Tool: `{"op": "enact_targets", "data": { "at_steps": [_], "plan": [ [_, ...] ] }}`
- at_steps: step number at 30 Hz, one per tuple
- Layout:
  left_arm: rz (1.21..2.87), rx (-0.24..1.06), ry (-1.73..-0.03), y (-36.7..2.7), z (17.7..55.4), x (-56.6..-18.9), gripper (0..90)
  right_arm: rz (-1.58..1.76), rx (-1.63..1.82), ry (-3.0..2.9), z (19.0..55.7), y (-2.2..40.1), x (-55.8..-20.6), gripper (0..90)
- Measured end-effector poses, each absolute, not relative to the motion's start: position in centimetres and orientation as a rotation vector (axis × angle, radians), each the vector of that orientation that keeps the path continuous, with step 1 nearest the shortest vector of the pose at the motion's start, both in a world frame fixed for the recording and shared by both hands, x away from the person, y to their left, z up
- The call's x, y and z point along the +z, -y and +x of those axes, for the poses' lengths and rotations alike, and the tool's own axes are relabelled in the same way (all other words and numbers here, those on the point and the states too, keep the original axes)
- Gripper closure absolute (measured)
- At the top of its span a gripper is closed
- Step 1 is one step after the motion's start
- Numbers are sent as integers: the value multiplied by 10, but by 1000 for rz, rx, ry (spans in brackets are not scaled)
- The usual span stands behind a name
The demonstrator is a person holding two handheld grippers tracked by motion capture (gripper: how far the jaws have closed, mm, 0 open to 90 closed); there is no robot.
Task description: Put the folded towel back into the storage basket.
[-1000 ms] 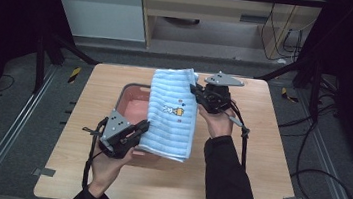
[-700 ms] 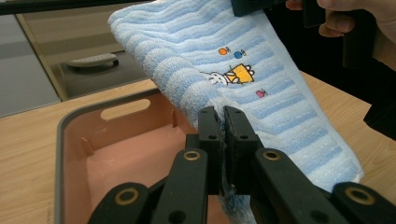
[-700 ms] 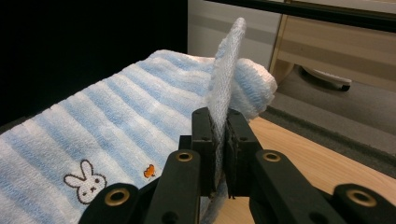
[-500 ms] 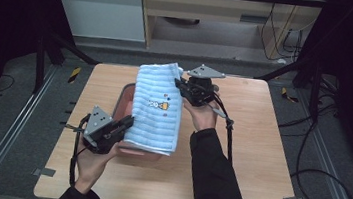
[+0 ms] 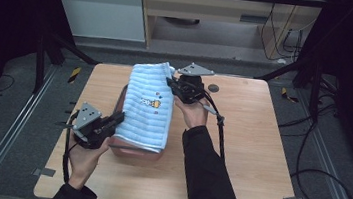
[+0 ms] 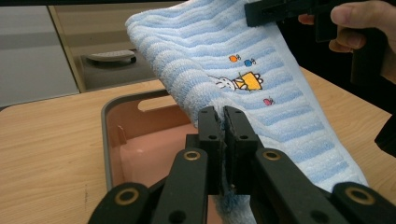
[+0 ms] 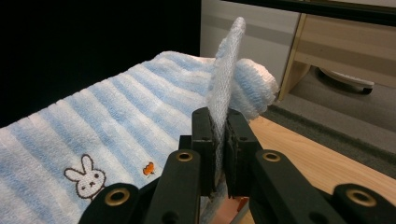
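Note:
A light blue striped towel with a small cartoon patch is stretched in the air over a pink tub on the wooden table. My left gripper is shut on the towel's near left edge, with the cloth pinched between its jaws. My right gripper is shut on the far right edge of the towel, a flap of cloth standing up between its jaws. The tub's inside lies below the towel.
The wooden table has bare surface to the right and front of the tub. A small dark round mark lies near the far edge. Beyond the table stand a wooden cabinet and dark frame legs. Cables trail off to the right.
Both hands have carried the stretched towel leftward across the table, so it now hangs over the tub's left part. Both grips on the towel are unchanged.

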State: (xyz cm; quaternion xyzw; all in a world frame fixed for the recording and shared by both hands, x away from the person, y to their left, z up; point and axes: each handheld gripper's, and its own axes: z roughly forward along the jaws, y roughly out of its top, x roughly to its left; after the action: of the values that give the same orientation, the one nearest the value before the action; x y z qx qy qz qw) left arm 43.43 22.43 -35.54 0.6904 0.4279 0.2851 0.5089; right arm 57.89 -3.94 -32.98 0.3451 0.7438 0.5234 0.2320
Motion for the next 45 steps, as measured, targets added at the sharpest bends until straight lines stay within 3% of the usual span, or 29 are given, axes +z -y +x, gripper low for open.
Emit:
{"op": "enact_targets", "data": {
  "at_steps": [22,45],
  "plan": [
    [1698,678,-1127,-233,466,-385,860,965,1387,-2084,614,13,-355,845],
    [1809,656,-1166,-223,471,-415,859,993,1313,-2139,613,8,-390,842]
  ]
}}
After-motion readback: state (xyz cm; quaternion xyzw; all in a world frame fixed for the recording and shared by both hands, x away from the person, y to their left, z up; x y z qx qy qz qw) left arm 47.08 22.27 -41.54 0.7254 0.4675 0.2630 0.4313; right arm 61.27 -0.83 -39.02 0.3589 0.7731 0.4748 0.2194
